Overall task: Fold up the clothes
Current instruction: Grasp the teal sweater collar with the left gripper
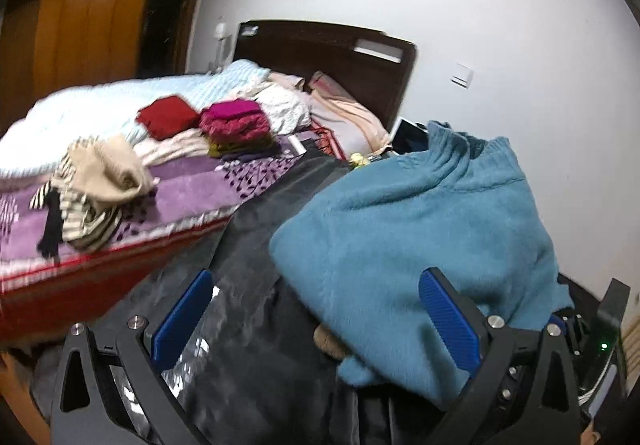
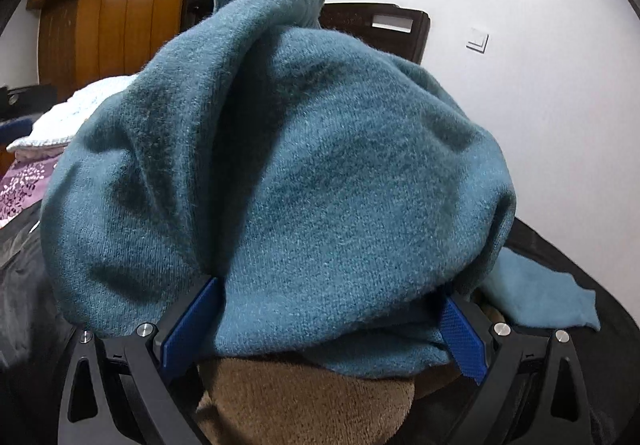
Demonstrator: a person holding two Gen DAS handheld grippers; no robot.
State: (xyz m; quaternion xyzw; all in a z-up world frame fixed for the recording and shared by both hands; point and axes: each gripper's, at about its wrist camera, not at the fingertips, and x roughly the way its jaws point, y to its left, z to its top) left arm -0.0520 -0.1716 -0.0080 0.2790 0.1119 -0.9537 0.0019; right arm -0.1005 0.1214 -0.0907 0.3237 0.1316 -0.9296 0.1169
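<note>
A fuzzy teal sweater lies bunched on a dark grey cloth. In the left wrist view my left gripper is open. Its right blue pad presses into the sweater's near edge, while its left pad hovers over the dark cloth. In the right wrist view the teal sweater fills most of the frame, heaped up and draped over both blue pads. My right gripper stands wide open with the sweater's hem between the fingers. A brown plush fabric shows under the hem.
A bed with a purple blanket carries a folded magenta stack, a red folded piece and a loose beige and striped heap. Dark headboard, wooden wardrobe and a white wall lie behind.
</note>
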